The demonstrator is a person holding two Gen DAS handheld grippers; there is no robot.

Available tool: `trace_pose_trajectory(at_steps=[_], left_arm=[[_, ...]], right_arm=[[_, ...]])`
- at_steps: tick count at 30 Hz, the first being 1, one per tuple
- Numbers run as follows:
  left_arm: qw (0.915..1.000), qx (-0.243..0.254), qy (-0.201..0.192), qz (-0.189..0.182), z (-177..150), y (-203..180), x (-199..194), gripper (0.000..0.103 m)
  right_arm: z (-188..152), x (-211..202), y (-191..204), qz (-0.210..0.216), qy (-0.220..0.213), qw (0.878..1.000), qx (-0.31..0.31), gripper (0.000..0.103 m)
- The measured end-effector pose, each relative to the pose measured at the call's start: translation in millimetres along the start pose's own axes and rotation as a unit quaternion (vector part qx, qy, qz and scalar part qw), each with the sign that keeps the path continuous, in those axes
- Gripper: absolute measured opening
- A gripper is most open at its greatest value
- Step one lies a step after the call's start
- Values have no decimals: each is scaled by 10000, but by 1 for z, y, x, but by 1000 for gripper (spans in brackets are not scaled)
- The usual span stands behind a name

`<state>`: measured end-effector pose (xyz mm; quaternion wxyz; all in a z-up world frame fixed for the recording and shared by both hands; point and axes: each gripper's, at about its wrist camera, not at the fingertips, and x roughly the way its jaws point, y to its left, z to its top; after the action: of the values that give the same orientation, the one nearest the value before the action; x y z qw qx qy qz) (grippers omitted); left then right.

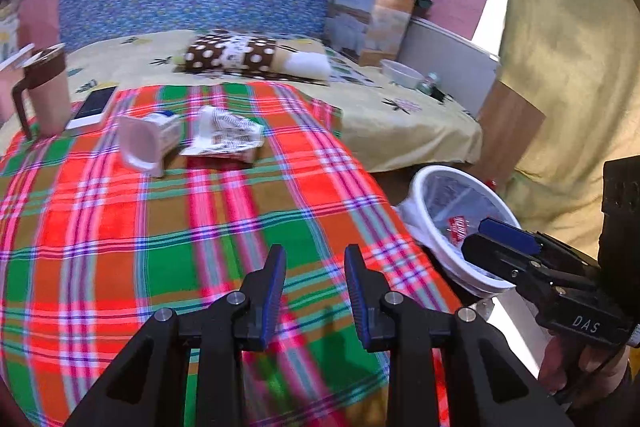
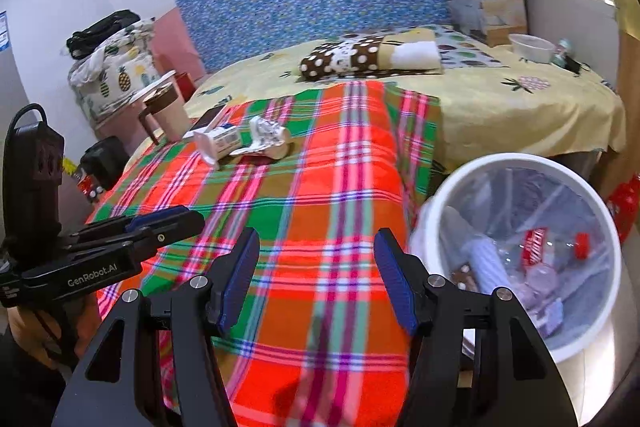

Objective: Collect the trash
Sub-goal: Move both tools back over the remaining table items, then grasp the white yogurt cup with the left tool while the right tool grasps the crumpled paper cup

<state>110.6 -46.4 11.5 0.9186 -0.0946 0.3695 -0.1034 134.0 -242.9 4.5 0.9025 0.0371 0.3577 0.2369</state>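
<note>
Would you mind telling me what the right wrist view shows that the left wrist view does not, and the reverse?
Only the right wrist view shows the pineapple-print bundle with a black bag on top, left of the bed.

Only the left wrist view shows the olive curtain on the right.

Both show the plaid cloth, cup, wrapper, mug, bin, and both grippers, left and right, open and empty.

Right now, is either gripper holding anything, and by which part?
Nothing is held. The left gripper and right gripper both stand open and empty over the plaid cloth.
</note>
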Motion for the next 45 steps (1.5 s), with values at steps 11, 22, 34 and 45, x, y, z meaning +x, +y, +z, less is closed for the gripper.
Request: trace_pose_trajectory(at_steps=[11,22,34,45], left_arm=[[9986,-288,-149,417,15,49,-7,30],[9964,-470,-147,695,38,84,11,30],[9947,-509,-96,887,70,113,54,30],[9941,-591,92,901,82,131,91,30]], right_arm=[[19,19,20,243,43,9994,-225,61],[42,41,29,349,81,9983,-453,60],[71,84,30,453,254,9959,-745,60],[82,130,25,564,567,9939,-761,60]])
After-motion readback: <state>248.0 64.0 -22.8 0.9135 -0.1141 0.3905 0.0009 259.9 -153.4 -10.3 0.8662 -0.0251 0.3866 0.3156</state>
